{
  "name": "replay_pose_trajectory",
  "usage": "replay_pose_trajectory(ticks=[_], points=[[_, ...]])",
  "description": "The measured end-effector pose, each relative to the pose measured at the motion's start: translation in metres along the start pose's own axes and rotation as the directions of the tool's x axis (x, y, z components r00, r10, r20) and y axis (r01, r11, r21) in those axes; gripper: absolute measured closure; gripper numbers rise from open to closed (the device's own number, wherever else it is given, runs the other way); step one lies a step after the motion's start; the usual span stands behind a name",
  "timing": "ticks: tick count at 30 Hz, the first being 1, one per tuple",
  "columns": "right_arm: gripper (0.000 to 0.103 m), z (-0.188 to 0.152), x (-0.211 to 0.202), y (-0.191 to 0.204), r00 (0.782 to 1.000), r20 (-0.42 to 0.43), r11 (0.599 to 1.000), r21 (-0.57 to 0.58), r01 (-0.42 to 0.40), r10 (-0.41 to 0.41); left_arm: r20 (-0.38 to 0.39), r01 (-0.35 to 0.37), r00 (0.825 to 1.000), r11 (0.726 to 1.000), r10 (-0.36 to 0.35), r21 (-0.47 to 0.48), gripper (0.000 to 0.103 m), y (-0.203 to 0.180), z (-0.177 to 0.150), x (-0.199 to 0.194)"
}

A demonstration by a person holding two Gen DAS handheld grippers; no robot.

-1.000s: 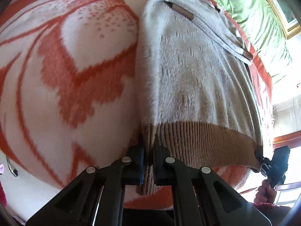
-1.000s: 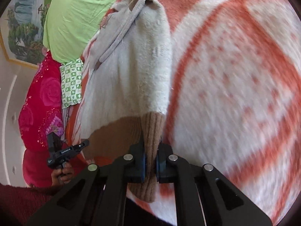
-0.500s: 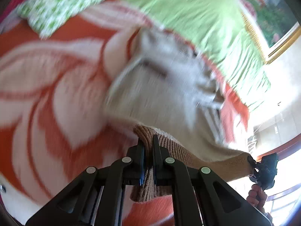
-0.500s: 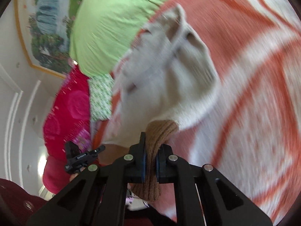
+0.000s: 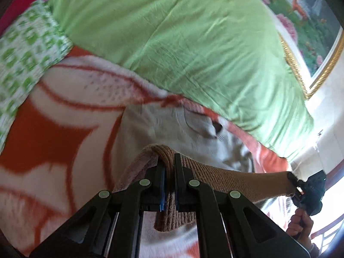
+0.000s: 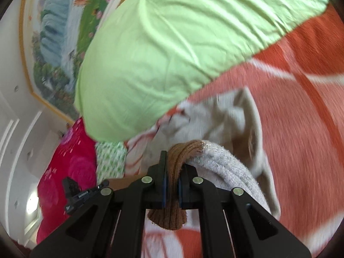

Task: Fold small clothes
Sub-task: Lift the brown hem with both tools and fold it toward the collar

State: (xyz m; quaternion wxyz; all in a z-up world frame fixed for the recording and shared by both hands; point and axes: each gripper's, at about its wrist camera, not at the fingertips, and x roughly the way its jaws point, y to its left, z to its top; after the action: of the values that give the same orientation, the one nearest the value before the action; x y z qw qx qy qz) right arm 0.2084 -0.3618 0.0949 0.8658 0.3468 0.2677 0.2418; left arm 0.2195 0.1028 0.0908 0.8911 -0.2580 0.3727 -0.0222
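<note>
Mid-fold, hem-to-collar step. Left gripper (image 5: pixel 169 167) pinched tight on one corner of the brown ribbed hem (image 5: pixel 232 181) of the grey sweater (image 5: pixel 150 126); right gripper (image 6: pixel 172 167) pinched on the opposite hem corner (image 6: pixel 185 150). Hem lifted and stretched taut between the two, carried up over the garment body toward the collar end. Rest of sweater lying on the orange-and-white blanket (image 5: pixel 53 133), top edge just beside the green pillow (image 5: pixel 172 43). Motion blur heavy, so probably a neck opening at (image 5: pixel 215 129), hard to confirm. In the left view, right gripper visible at far right (image 5: pixel 309 191), hem corner in its jaws.

Next, by judgement: lower both corners together onto the shoulder line, keep the hem level and tensioned so no skew, then release. Risk: lower layer bunching near the pillow, uneven edges.
</note>
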Motion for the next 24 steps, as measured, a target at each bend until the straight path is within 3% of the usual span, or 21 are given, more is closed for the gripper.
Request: replay_pose_trajectory(ticks=[8, 15, 19, 21, 23, 24], points=[[0.095, 0.043, 0.086, -0.040, 0.994, -0.010, 0.991, 0.080, 0.108, -0.107, -0.066, -0.044, 0.997, 0.999, 0.042, -0.026, 0.099, 0.029, 0.045, 0.089], [0.091, 0.048, 0.122, -0.063, 0.976, -0.061, 0.972, 0.095, 0.213, -0.208, -0.153, -0.084, 0.986, 0.994, 0.072, -0.071, 0.096, 0.057, 0.044, 0.140], [0.086, 0.053, 0.124, -0.071, 0.971, -0.097, 0.961, 0.152, 0.233, -0.220, -0.177, -0.036, 0.984, 0.988, 0.009, -0.151, 0.088, 0.072, 0.046, 0.141], [0.077, 0.056, 0.115, -0.071, 0.979, -0.069, 0.964, 0.177, 0.199, -0.189, -0.140, -0.041, 0.990, 0.988, 0.020, -0.151, 0.080, 0.076, 0.049, 0.126], [0.042, 0.058, 0.096, -0.066, 0.984, -0.003, 0.970, 0.167, 0.174, -0.176, -0.096, -0.052, 0.995, 0.986, 0.037, -0.157, 0.076, 0.080, 0.051, 0.105], [0.035, 0.058, 0.086, -0.062, 0.984, 0.029, 0.973, 0.160, 0.169, -0.175, -0.072, -0.051, 0.997, 0.984, 0.040, -0.168, 0.076, 0.082, 0.050, 0.093]])
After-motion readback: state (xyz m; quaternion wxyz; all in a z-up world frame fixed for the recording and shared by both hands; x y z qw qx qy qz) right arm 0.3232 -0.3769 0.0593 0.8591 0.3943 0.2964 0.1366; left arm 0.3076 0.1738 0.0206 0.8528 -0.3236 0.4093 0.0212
